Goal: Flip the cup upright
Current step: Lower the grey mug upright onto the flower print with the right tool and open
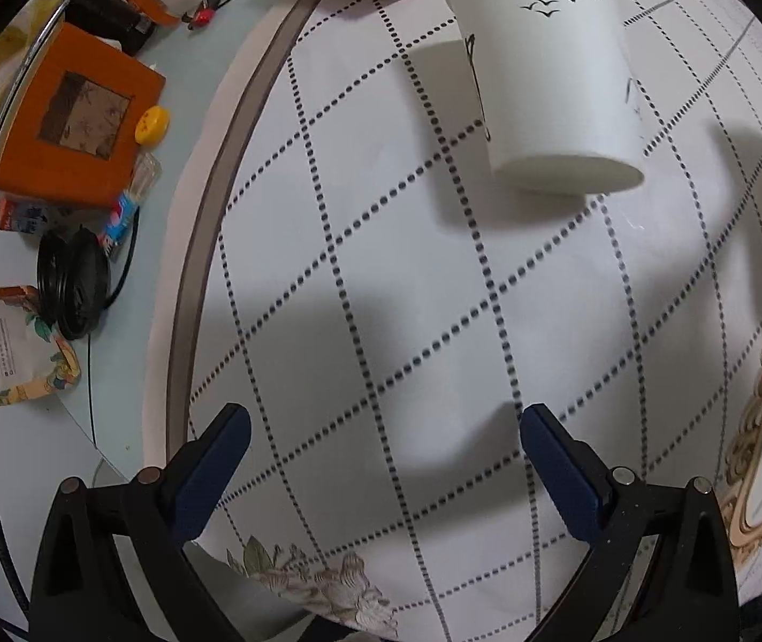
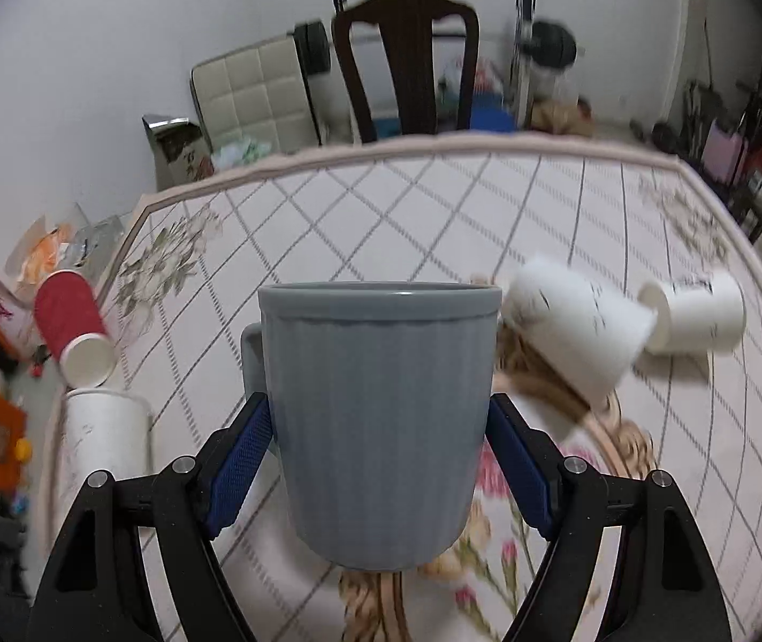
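My right gripper point(image 2: 378, 428) is shut on a grey-blue ribbed mug point(image 2: 378, 417). The mug is upright, rim up, held above the table, with its handle at the back left. My left gripper point(image 1: 383, 455) is open and empty, low over the checked tablecloth point(image 1: 381, 294). A white paper cup with bird prints point(image 1: 547, 75) stands upright ahead of it to the right; it also shows in the right wrist view point(image 2: 105, 428). A red paper cup point(image 2: 73, 326) lies on its side. Two white paper cups point(image 2: 576, 331) point(image 2: 694, 315) lie on their sides at the right.
An orange box point(image 1: 78, 117), a yellow cap point(image 1: 152, 125), a black cable coil point(image 1: 70, 283) and packets sit off the cloth at the left. A dark wooden chair point(image 2: 408, 64) stands at the table's far edge.
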